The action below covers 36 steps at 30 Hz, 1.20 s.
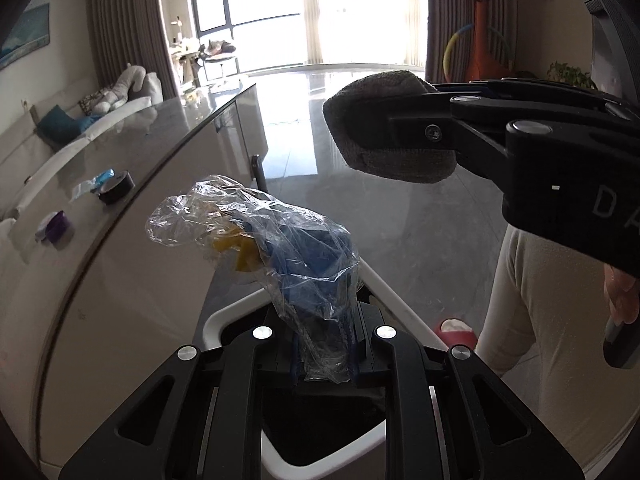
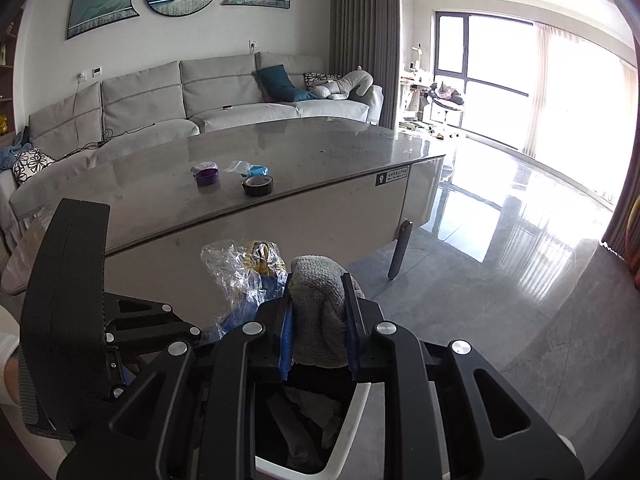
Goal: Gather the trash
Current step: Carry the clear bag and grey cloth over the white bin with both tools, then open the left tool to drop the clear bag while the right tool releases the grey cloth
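My left gripper (image 1: 324, 354) is shut on a crumpled clear plastic bag (image 1: 264, 236) with blue and yellow scraps inside. It holds the bag above a white-rimmed trash bin (image 1: 236, 312) on the floor. My right gripper (image 2: 318, 344) is shut on a grey cloth wad (image 2: 320, 304), also above the bin (image 2: 348, 436). The bin holds some dark trash. In the left wrist view the right gripper (image 1: 404, 132) with the grey wad (image 1: 372, 104) hangs at the upper right. In the right wrist view the plastic bag (image 2: 244, 276) and the left gripper show at the left.
A grey-topped coffee table (image 2: 320, 152) stands beyond the bin. On it are a black tape roll (image 2: 258, 185), a purple tape roll (image 2: 207, 177) and a blue-and-clear wrapper (image 2: 248, 169). A grey sofa (image 2: 160, 100) is behind the table. The person's leg (image 1: 540, 300) is at the right.
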Available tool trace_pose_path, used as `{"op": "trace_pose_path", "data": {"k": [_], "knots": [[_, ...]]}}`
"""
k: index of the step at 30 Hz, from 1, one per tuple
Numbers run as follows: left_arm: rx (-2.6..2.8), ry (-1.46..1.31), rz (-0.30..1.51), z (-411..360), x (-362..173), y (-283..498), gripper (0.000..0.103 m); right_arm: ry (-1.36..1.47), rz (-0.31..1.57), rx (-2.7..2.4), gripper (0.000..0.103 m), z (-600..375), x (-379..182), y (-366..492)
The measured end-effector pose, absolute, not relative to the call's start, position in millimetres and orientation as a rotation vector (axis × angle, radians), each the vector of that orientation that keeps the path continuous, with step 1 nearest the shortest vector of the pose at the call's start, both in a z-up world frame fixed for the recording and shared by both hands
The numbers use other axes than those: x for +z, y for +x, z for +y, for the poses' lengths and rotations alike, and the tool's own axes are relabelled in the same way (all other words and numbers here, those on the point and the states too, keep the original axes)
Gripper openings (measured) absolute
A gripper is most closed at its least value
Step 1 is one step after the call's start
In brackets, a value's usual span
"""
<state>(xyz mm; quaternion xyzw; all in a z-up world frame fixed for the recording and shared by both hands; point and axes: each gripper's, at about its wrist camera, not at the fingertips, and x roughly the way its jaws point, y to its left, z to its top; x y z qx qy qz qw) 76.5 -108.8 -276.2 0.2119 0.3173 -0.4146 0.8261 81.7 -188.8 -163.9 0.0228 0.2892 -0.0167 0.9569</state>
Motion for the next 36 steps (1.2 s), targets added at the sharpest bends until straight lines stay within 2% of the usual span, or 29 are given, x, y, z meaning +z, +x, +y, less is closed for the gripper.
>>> {"op": "trace_pose_path", "data": {"k": [22, 23, 24, 25, 26, 29, 36], "knots": [[-0.886, 0.431, 0.838, -116, -329, 105, 0.018, 0.116, 0.735, 0.049, 0.022, -201, -240, 87], [-0.896, 0.423, 0.864, -118, -332, 107, 0.026, 0.118, 0.739, 0.047, 0.022, -203, -243, 86], [-0.914, 0.429, 0.911, -121, -337, 109, 0.053, 0.120, 0.744, 0.043, 0.022, -205, -244, 86], [-0.903, 0.463, 0.951, -127, -343, 110, 0.073, 0.123, 0.748, 0.040, 0.022, -206, -245, 87], [-0.859, 0.506, 0.946, -130, -348, 108, 0.097, 0.126, 0.751, 0.038, 0.022, -207, -246, 88], [-0.855, 0.601, 0.903, -138, -354, 100, 0.098, 0.131, 0.757, 0.030, 0.022, -211, -247, 89], [-0.836, 0.620, 0.867, -138, -348, 100, 0.098, 0.135, 0.756, 0.029, 0.022, -213, -246, 87]]}}
